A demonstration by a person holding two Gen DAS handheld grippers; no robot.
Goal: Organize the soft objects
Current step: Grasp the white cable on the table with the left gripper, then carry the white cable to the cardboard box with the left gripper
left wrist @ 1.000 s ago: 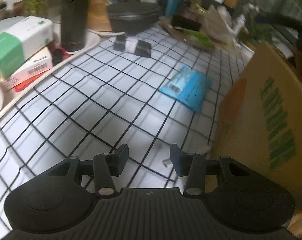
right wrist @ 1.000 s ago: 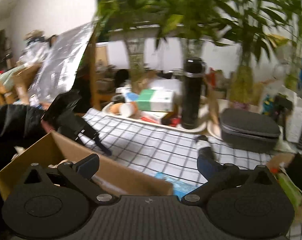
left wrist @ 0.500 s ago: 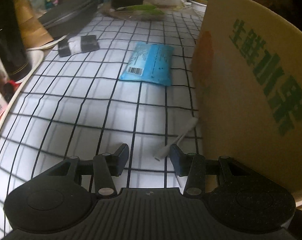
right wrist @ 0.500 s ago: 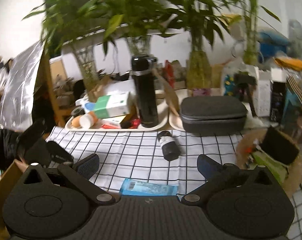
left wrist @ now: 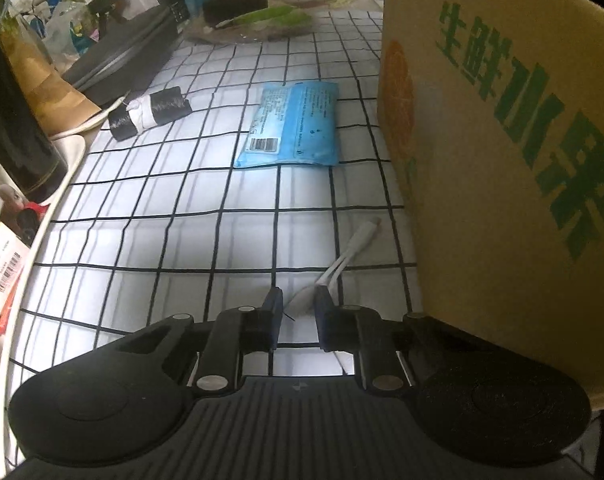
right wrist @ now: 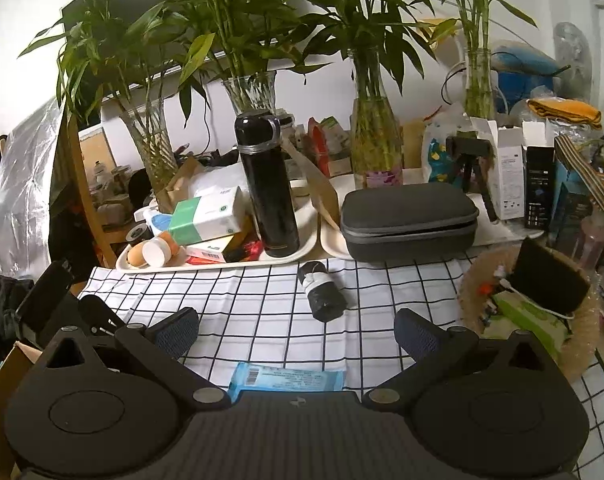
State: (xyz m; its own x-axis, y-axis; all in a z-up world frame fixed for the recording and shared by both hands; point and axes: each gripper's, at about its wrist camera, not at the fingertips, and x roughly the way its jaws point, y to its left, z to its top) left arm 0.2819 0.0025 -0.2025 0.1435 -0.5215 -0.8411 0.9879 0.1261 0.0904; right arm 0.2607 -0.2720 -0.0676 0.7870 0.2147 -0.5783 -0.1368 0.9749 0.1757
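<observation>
Left hand-held gripper (left wrist: 296, 312) nearly clenched around white cable (left wrist: 341, 258); right hand-held gripper (right wrist: 296, 330) released above blue packet (right wrist: 286, 378).

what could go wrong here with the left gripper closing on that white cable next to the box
1. The left gripper has only the end of the white cable between its nearly closed fingers, so the thin cable may slip out when lifted.
2. The cardboard box stands right beside the gripper; lifting could bump or shove it.
3. The cable's far end lies close to the box's base and might drag or catch there.
</observation>
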